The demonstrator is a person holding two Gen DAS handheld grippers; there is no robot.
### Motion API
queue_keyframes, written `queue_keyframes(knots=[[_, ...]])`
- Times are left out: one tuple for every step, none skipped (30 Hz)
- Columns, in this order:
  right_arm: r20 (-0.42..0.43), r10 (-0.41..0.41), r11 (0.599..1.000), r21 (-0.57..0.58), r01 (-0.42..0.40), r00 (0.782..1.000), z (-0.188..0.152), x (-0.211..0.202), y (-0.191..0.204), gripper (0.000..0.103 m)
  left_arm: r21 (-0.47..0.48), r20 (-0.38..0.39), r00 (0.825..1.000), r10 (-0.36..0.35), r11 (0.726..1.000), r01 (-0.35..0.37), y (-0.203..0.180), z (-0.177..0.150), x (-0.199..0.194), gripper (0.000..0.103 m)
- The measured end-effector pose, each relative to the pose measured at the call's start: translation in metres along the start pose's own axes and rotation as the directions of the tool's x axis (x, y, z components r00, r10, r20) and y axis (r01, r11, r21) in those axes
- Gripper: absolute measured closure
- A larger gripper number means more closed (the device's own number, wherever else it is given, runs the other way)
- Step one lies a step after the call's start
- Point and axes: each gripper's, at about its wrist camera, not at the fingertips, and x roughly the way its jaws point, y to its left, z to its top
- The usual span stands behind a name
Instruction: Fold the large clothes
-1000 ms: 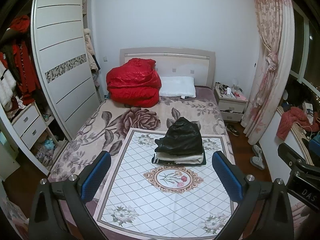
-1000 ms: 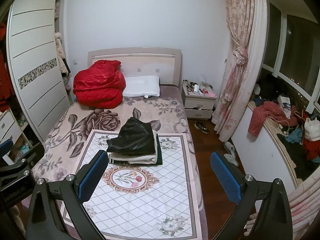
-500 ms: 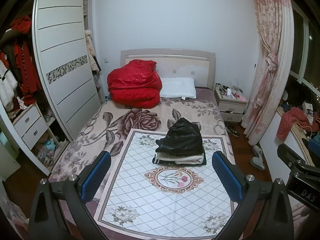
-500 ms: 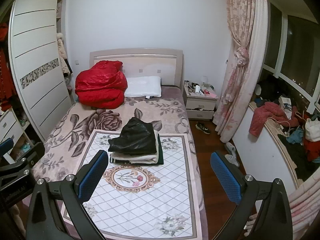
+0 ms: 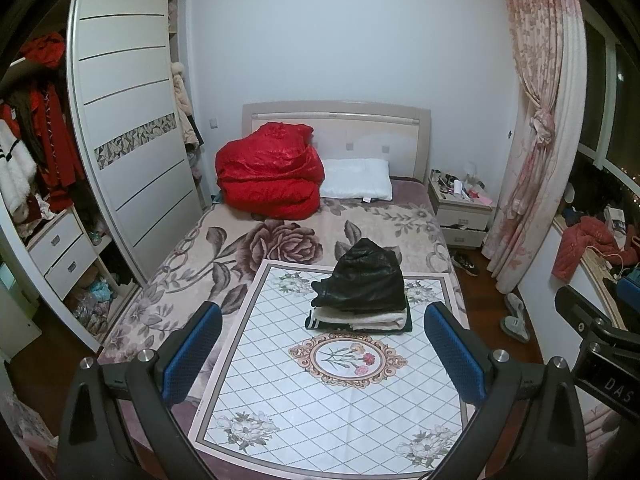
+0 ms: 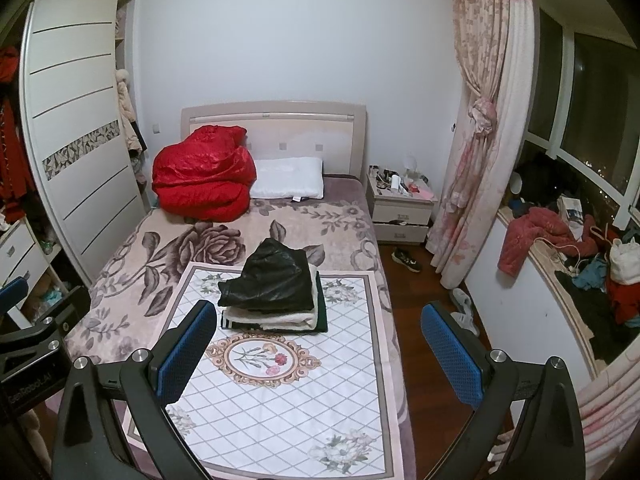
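A stack of folded clothes [image 5: 362, 300] lies on a white flower-patterned cloth [image 5: 340, 384] on the bed. A black leather-like garment [image 5: 366, 278] is on top, with cream and dark green pieces under it. The stack also shows in the right wrist view [image 6: 272, 292]. My left gripper [image 5: 322, 344] is open and empty, held well back above the bed's foot. My right gripper [image 6: 318, 344] is open and empty, also back from the stack, over the cloth's right side. The right gripper's body shows at the left view's right edge [image 5: 600, 344].
A red quilt [image 5: 270, 172] and white pillow [image 5: 356, 180] lie at the headboard. A wardrobe [image 5: 128, 140] stands left, a nightstand [image 5: 460, 208] and curtain [image 5: 536, 140] right. Shoes [image 6: 406, 260] are on the floor, and clothes are piled on the window ledge [image 6: 576, 256].
Both views have tilted slightly upward, so the bed and stack sit a little lower in frame. Both grippers stay open and empty.
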Motion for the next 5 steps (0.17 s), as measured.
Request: queue_keyframes(knots=[[0.000, 0.003, 1.000, 0.001, -0.003, 1.000, 0.0008, -0.0002, 0.0010, 0.000, -0.001, 0.003, 1.000, 0.001, 1.000, -0.001, -0.0007, 0.0004, -0.0007, 0.000], [-0.001, 0.003, 1.000, 0.001, -0.003, 1.000, 0.0007, 0.0009, 0.0023, 0.000, -0.005, 0.006, 1.000, 0.003, 1.000, -0.003, -0.0016, 0.0014, -0.0028, 0.000], [-0.001, 0.004, 1.000, -0.001, -0.004, 1.000, 0.0026, 0.0014, 0.0039, 0.000, -0.009, 0.009, 1.000, 0.002, 1.000, -0.002, -0.0023, 0.0026, -0.0041, 0.000], [0.000, 0.003, 1.000, 0.000, -0.003, 1.000, 0.0013, -0.0002, 0.0030, 0.000, -0.010, 0.009, 1.000, -0.002, 1.000, 0.002, -0.0037, 0.0043, -0.0044, 0.000], [0.001, 0.002, 1.000, 0.001, -0.002, 1.000, 0.0004, -0.0017, 0.0014, 0.000, -0.012, 0.007, 1.000, -0.003, 1.000, 0.003, -0.0039, 0.0043, -0.0051, 0.000]])
